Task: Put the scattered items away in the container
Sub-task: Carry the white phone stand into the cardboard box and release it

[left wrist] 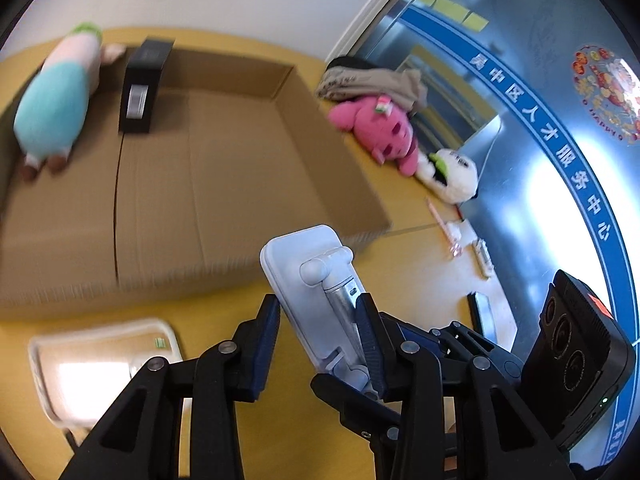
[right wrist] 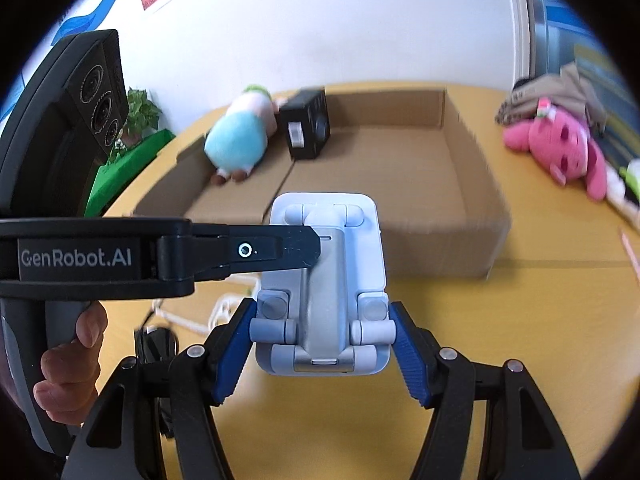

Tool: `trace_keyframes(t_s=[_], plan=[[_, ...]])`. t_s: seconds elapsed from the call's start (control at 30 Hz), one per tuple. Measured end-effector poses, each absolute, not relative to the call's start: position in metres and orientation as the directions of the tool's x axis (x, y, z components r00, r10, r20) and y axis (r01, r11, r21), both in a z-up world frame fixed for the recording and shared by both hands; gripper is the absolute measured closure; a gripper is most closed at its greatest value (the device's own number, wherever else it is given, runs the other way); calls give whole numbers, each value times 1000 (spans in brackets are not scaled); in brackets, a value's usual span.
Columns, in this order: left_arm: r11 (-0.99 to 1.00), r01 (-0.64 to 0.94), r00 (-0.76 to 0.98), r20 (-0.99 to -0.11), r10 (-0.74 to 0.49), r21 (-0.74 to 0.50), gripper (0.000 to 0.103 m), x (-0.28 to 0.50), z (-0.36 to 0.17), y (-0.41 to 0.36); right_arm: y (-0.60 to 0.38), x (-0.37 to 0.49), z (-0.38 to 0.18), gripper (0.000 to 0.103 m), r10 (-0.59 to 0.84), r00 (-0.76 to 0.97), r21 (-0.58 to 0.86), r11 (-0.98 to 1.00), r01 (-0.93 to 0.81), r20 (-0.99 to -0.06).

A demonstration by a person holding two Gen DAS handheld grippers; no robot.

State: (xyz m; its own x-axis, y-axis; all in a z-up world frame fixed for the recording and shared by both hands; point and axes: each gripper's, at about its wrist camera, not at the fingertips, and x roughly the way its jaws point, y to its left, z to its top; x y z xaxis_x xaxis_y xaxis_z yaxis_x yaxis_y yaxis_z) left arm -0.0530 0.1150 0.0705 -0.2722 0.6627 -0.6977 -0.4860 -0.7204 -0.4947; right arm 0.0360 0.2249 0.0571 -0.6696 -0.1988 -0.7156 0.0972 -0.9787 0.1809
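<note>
A white and silver folding phone stand (left wrist: 320, 296) is held above the yellow table, in front of the open cardboard box (left wrist: 224, 152). My left gripper (left wrist: 318, 312) is shut on the phone stand across its width. My right gripper (right wrist: 322, 320) is shut on the same phone stand (right wrist: 326, 280) at its lower end; the left gripper reaches in from the left in that view. Inside the box (right wrist: 400, 168) lie a blue and pink plush (left wrist: 56, 96) and a black box (left wrist: 142, 88); both show in the right wrist view, plush (right wrist: 238, 140) and black box (right wrist: 306, 126).
A pink plush (left wrist: 380, 128), a white plush (left wrist: 452, 176) and grey cloth (left wrist: 372, 82) lie right of the box. Pens and small items (left wrist: 452, 232) lie near the table's right edge. A white tray (left wrist: 100, 360) sits front left. A white cable (right wrist: 184, 316) and dark glasses (right wrist: 156, 344) lie below.
</note>
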Motion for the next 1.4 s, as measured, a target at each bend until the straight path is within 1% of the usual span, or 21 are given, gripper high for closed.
trace_keyframes(t_s=[0.2, 0.37, 0.5, 0.63, 0.77, 0.93, 0.97, 1.0, 1.2, 1.4], plan=[[-698, -539, -313, -657, 686, -472, 61, -92, 121, 120, 231, 2, 100, 39, -171, -724, 141, -985, 103, -668], [-682, -555, -321, -635, 703, -475, 61, -125, 150, 124, 234, -29, 129, 39, -153, -755, 115, -988, 103, -637], [-678, -563, -322, -631, 706, -472, 62, -153, 165, 129, 240, -56, 144, 39, -151, -760, 121, -988, 96, -633], [-670, -561, -305, -631, 713, -486, 62, -181, 170, 133, 246, -84, 153, 39, -147, -753, 119, -989, 91, -642], [-672, -556, -294, -640, 710, -490, 63, -209, 174, 136, 254, -114, 155, 39, -164, -736, 147, -985, 88, -657], [-663, -548, -263, -647, 716, -511, 64, -252, 168, 142, 260, -153, 153, 39, -173, -712, 170, -982, 77, -680], [-658, -543, -250, -647, 720, -522, 67, -262, 165, 143, 262, -162, 151, 39, -173, -707, 172, -982, 73, -686], [-662, -533, -244, -653, 717, -527, 83, -270, 162, 143, 263, -169, 149, 39, -169, -703, 172, -983, 67, -690], [-704, -480, -217, -706, 674, -524, 82, -321, 124, 159, 273, -219, 121, 39, -171, -653, 199, -979, 32, -738], [-736, -431, -177, -751, 637, -522, 82, -352, 78, 170, 280, -254, 74, 39, -193, -597, 242, -970, -1, -779]])
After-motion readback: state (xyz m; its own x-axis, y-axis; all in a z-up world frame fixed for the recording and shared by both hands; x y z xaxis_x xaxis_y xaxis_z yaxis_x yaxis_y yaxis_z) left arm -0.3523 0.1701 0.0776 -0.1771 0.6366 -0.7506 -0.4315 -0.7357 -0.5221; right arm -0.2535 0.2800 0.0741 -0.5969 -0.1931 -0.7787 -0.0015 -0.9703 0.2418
